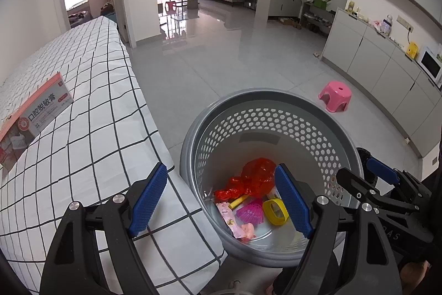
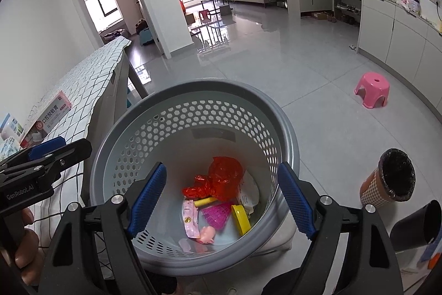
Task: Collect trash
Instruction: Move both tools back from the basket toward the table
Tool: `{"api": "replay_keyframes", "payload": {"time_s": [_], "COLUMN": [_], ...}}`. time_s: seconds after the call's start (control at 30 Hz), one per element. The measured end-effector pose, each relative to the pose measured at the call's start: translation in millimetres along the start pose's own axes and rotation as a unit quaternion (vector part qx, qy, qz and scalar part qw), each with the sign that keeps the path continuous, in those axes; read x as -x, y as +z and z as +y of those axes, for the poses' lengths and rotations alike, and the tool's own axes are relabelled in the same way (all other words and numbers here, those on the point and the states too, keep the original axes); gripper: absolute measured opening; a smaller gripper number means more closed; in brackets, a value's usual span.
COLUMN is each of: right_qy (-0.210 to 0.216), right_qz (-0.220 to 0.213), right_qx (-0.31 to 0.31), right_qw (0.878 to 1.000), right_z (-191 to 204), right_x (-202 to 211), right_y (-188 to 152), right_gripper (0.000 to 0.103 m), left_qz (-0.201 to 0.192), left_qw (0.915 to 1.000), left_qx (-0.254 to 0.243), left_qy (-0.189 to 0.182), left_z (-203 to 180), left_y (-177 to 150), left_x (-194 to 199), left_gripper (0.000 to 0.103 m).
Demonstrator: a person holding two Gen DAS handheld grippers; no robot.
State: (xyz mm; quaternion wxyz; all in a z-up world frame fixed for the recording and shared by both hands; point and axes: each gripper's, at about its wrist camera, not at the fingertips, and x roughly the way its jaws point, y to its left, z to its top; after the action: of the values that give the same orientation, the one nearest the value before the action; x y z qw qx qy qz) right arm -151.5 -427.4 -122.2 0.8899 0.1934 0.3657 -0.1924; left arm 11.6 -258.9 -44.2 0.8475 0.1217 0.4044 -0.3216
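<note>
Left wrist view: collection partly done, one carton left on the table.

On the checked tablecloth lies a toothpaste carton, not yet collected (judged the next item). To its right the grey perforated basket stands on the floor against the table edge and holds a red plastic bag, a pink sachet, a yellow ring. Left gripper is spread wide, empty, hovering over table edge and basket rim. Right gripper is likewise wide, empty, above the basket mouth.
</note>
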Motion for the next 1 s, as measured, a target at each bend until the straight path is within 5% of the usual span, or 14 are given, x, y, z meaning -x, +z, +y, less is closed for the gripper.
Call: {"api": "replay_keyframes", "payload": {"time_s": [1.0], "right_qy": [0.011], "right_qz": [-0.033], "right_qx": [0.066], "right_qw": [0.997], "right_z": [79], "right_x": [46], "right_y": [-11], "right_gripper": [0.079], "left_qz": [-0.073], "left_qw": [0.9962], "left_qx": [0.046], "left_qy": [0.013], "left_z": [70], "left_y": [-25], "left_x": [77], "left_gripper": [0.088]}}
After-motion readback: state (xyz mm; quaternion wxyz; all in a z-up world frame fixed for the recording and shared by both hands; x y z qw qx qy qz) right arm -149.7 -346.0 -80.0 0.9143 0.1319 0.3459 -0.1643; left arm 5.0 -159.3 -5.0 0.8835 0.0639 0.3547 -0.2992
